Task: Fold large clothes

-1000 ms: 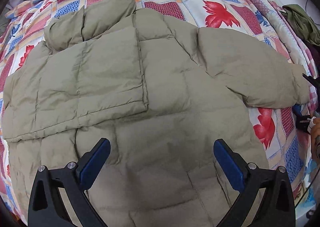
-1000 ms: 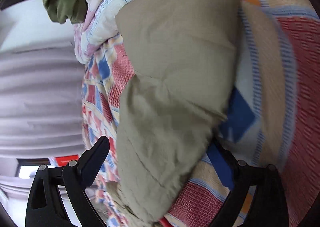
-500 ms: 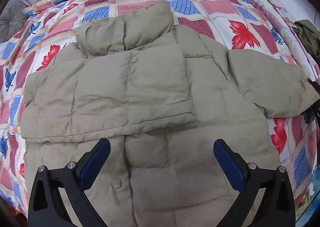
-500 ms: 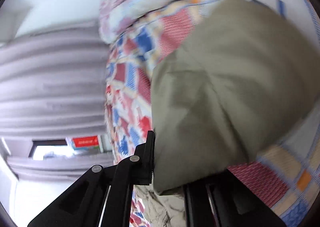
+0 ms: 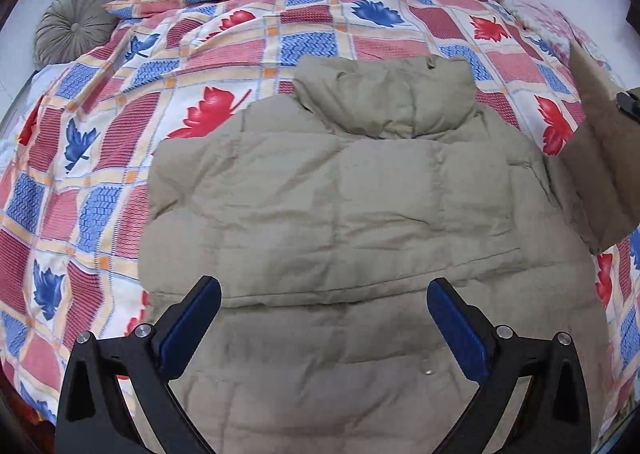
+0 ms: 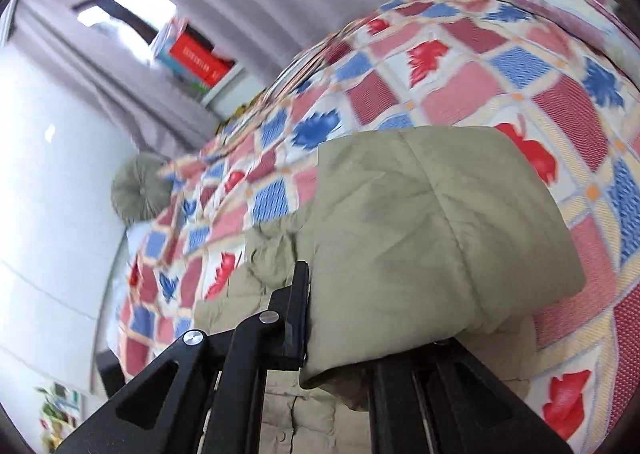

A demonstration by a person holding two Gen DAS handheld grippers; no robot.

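Lying collar-away on the quilt [image 5: 100,157], jacket [image 5: 340,213]; right claw [image 6: 340,334] clamps its sleeve [image 6: 420,234] — left claw [image 5: 324,318] gapes, empty.

Left hand-held gripper [image 5: 324,318], black frame, blue finger pads [image 5: 188,328], silver screws

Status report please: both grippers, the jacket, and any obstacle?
Left gripper open above jacket. Right gripper shut on sleeve, lifted. Other sleeve folded across. Nothing in the way.

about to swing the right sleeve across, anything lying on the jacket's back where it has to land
Nothing visible. The right gripper is shut on the sleeve, and the jacket carries only its own folded-over part. The left gripper hovers open above it.
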